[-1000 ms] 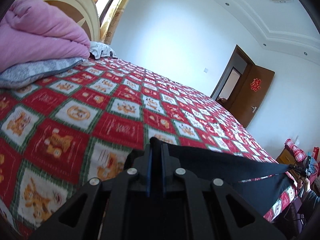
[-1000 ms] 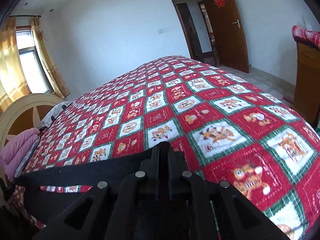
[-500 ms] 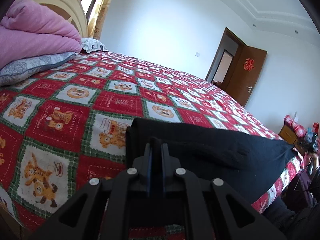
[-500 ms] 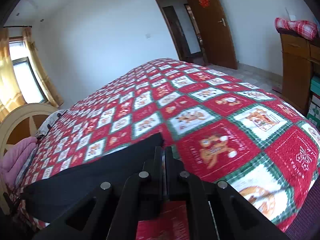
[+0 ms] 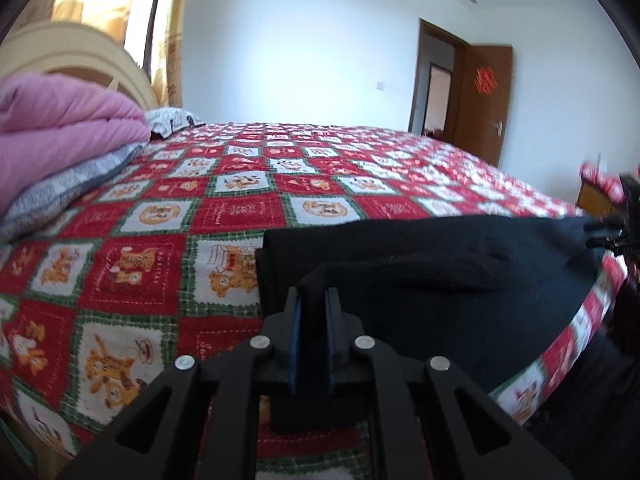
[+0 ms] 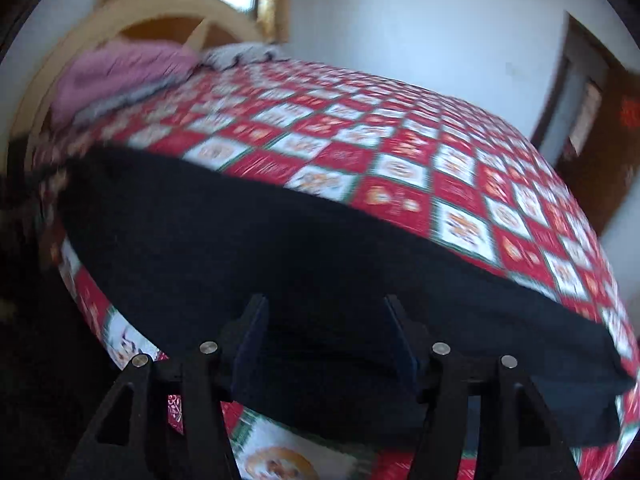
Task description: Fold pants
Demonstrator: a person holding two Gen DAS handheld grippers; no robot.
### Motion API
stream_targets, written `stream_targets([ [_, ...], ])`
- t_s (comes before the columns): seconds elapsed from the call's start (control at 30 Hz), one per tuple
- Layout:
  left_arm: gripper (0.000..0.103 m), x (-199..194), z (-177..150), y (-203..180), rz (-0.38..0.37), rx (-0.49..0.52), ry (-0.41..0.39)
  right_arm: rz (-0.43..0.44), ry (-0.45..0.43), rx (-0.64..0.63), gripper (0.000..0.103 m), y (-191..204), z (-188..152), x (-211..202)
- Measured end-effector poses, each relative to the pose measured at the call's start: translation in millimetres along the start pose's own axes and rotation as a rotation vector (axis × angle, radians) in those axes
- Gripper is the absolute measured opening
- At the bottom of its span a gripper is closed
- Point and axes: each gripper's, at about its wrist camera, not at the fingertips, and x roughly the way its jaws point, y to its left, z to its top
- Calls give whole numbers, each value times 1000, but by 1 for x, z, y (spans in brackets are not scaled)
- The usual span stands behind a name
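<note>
The black pants (image 5: 460, 276) lie stretched along the near edge of the bed, on the red patchwork bedspread (image 5: 200, 208). My left gripper (image 5: 313, 294) is shut on a raised fold of cloth at their left end. In the blurred right wrist view the pants (image 6: 280, 240) run across the whole frame. My right gripper (image 6: 325, 320) hangs over their near edge, its jaws opening and wide apart. The blue pads (image 6: 250, 336) press on nothing; only the cloth lying below shows between them.
A pink quilt (image 5: 60, 128) on a grey pillow (image 5: 68, 188) is piled against the cream headboard (image 5: 80, 56) at the left. A brown door (image 5: 484, 92) stands open in the far wall. A wooden cabinet (image 5: 592, 200) sits beyond the bed's right end.
The right gripper let go of the pants' end, opened and swung across above them, rolling as it went. The pants dropped flat on the bed. The left gripper sank a little, still holding.
</note>
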Motion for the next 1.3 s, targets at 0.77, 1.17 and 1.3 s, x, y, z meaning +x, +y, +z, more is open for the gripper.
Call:
stream_targets([
  [0.77,9,-7,10,-6,46,84,-50,-28,38,-281,51,41,0,36],
  [1.17,8,-16,16,-1,24,83,-75,-80,22,-322,3,56,4,33],
  [1.3,8,-24,16,7,11,71,-95,-72,-27,-307,3,55,5,2],
])
